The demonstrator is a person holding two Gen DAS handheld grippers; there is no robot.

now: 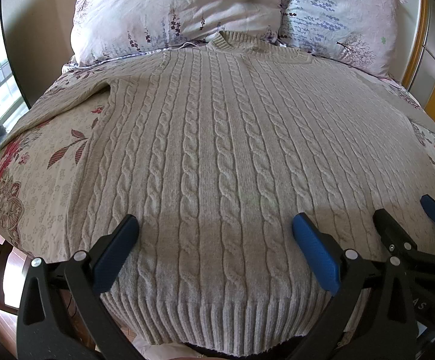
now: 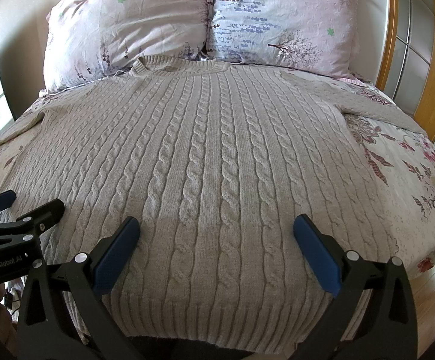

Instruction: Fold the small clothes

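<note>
Sweater (image 1: 217,150), beige cable-knit, spread flat and face-up on the floral bedspread (image 1: 37,174), collar (image 1: 235,42) up toward two floral pillows (image 1: 175,15) at the head of the bed, ribbed hem (image 1: 217,315) nearest the cameras at the bed's foot edge. One sleeve (image 1: 52,108) stretched outward over the bedspread on the left, the other (image 2: 376,102) angled out on the right. Left gripper (image 1: 216,228) poised over the lower part of the knit, blue-padded fingers (image 1: 316,252) spread wide apart, clamped on nothing; whether touching the fabric or just above, impossible to tell. Right gripper (image 2: 217,228) likewise over the lower body just above the hem, blue pads well apart, holding nothing. Both grippers side by side, each visible at the edge of the other's view: right one (image 1: 409,213) at the far right of the left wrist view, left one (image 2: 28,201) at the far left of the right wrist view. Wooden headboard frame (image 2: 391,30) at the right behind the pillows.
</note>
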